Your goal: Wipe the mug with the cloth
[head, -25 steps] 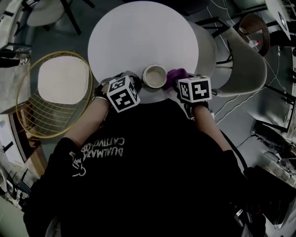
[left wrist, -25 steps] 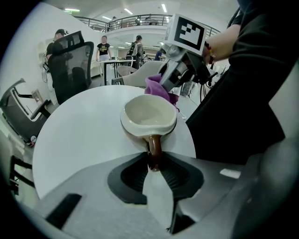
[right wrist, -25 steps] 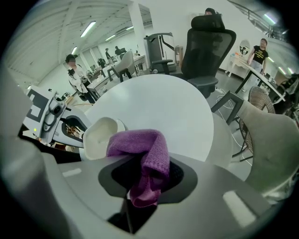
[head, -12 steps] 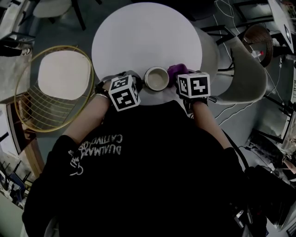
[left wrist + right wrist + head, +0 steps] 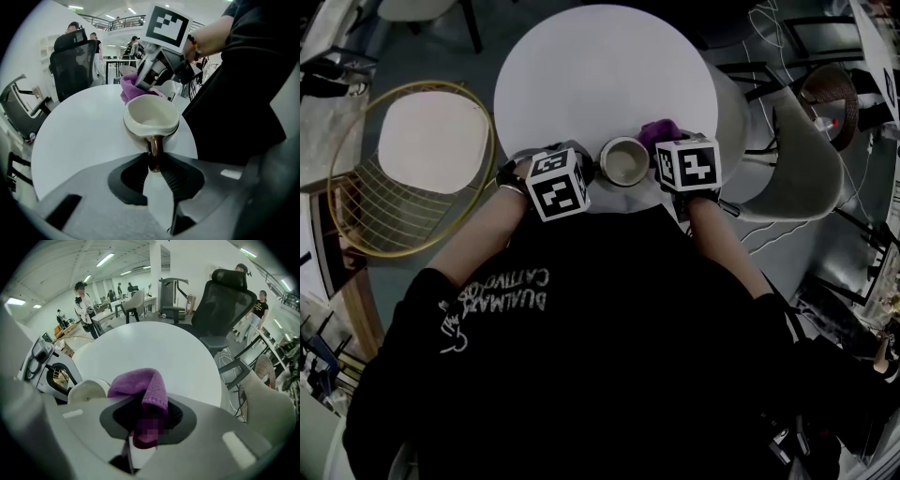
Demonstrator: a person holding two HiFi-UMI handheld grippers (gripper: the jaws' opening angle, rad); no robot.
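The left hand-held gripper (image 5: 155,165) has its jaws narrowly apart, clamped on the brown handle (image 5: 155,149) of the cream mug (image 5: 151,112). The mug stands upright near the close edge of the round white bench (image 5: 600,75). The right hand-held gripper (image 5: 146,423) has just been closing its jaws and pinches the purple cloth (image 5: 146,387). The cloth bunches just beside the mug's far side.

We find the head view dim, with only the round table (image 5: 600,84) bright. Above the table, ceiling strip lights (image 5: 105,259) glow, and around it the fisheye edges bend and darken.
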